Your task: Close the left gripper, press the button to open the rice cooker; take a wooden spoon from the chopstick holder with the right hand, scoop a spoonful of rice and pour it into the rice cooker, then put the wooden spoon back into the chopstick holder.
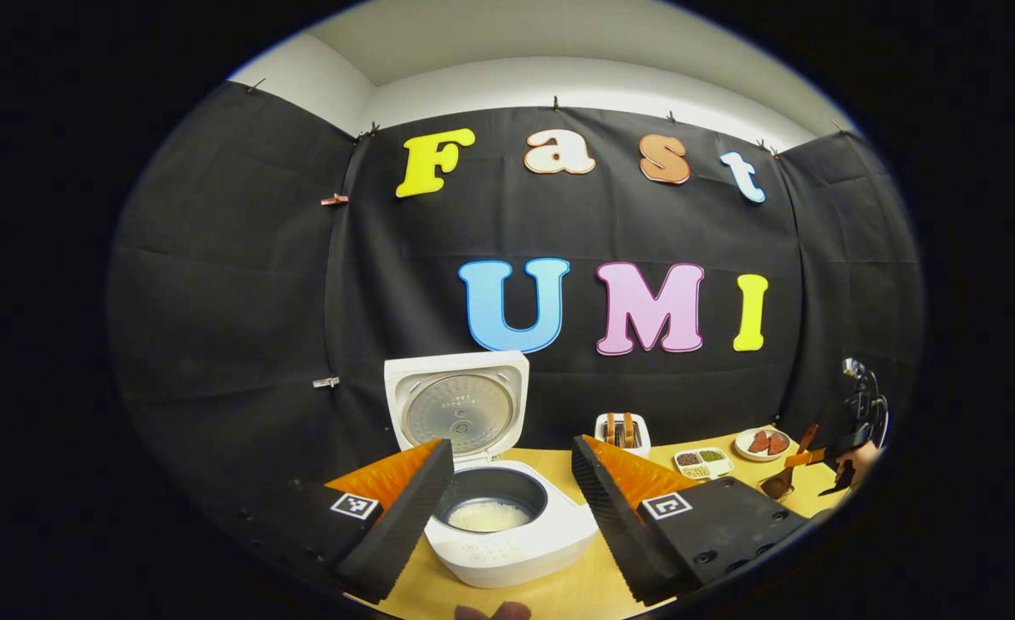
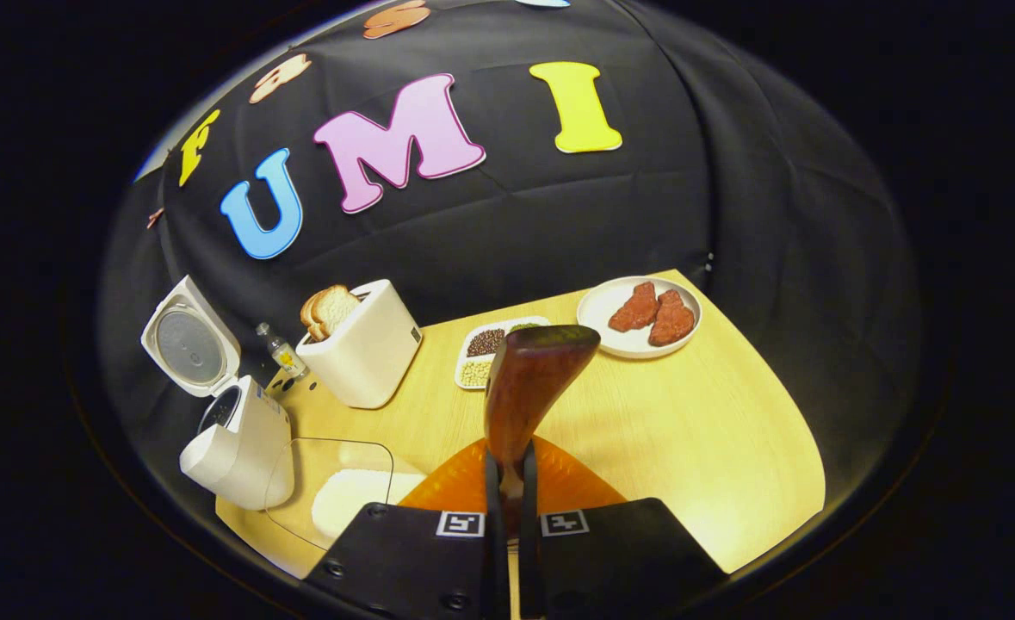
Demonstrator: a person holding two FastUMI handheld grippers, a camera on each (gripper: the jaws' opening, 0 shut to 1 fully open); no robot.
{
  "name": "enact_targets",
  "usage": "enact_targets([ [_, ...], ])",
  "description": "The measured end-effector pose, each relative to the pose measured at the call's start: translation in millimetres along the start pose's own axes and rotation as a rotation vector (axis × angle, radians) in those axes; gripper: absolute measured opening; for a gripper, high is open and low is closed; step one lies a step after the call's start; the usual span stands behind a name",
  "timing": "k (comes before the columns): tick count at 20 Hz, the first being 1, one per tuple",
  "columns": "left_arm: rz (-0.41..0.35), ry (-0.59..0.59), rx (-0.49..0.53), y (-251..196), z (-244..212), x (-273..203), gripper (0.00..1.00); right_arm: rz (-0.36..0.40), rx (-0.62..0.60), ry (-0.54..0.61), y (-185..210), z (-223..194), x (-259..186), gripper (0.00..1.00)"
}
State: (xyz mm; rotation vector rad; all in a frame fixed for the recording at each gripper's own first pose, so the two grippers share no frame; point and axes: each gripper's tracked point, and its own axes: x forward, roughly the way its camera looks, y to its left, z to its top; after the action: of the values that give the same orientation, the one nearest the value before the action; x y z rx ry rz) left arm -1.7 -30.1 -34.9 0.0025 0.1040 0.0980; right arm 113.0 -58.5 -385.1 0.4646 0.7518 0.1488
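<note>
Between the two fingers of my right tool (image 2: pixel 511 478) the handle of the wooden spoon (image 2: pixel 531 387) is clamped, its bowl standing up and away from me over the table (image 2: pixel 714 430). Past the bowl sit a divided dish of beans (image 2: pixel 483 349) and a white plate of meat (image 2: pixel 640 317). To the left of the spoon stands a toaster (image 2: pixel 365 353) with bread slices in it, and farther left the rice cooker (image 2: pixel 232 430) with its lid raised. Near the tool's left side lies a clear container of rice (image 2: pixel 343 499).

In the left gripper view, my left tool (image 1: pixel 511 499) is released, its fingers spread wide, and the open rice cooker (image 1: pixel 507 525) sits right between them on the table (image 1: pixel 559 594), white rice showing in its pot. Far off at the right edge, my right tool (image 1: pixel 847 456) holds the spoon (image 1: pixel 787 474) tilted above the table.
</note>
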Motion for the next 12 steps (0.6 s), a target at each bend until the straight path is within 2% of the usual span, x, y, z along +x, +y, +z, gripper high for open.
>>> enact_targets([
  [4, 0.011, 0.01, 0.008, -2, 1, -2, 0.95, -0.025, 0.065, 0.043, -13, -14, 8, 0.1],
  [7, 0.004, 0.016, 0.007, -4, -1, -1, 0.95, -0.01, 0.152, 0.042, -14, -18, 9, 0.16],
  [8, 0.001, 0.018, 0.004, -6, 0, 0, 0.95, -0.014, 0.174, 0.043, -18, -19, 10, 0.09],
  [9, -0.002, 0.018, 0.004, -7, 1, 1, 0.95, -0.028, 0.18, 0.04, -25, -20, 8, 0.21],
  [10, -0.008, 0.014, 0.006, -8, 2, 3, 0.95, -0.033, 0.188, 0.038, -27, -20, 6, 0.2],
  [11, -0.012, 0.011, 0.013, -9, 4, 4, 0.95, -0.046, 0.193, 0.041, -33, -21, 5, 0.29],
  [12, -0.019, 0.006, 0.02, -9, 7, 6, 0.95, -0.053, 0.197, 0.038, -36, -22, 2, 0.22],
])
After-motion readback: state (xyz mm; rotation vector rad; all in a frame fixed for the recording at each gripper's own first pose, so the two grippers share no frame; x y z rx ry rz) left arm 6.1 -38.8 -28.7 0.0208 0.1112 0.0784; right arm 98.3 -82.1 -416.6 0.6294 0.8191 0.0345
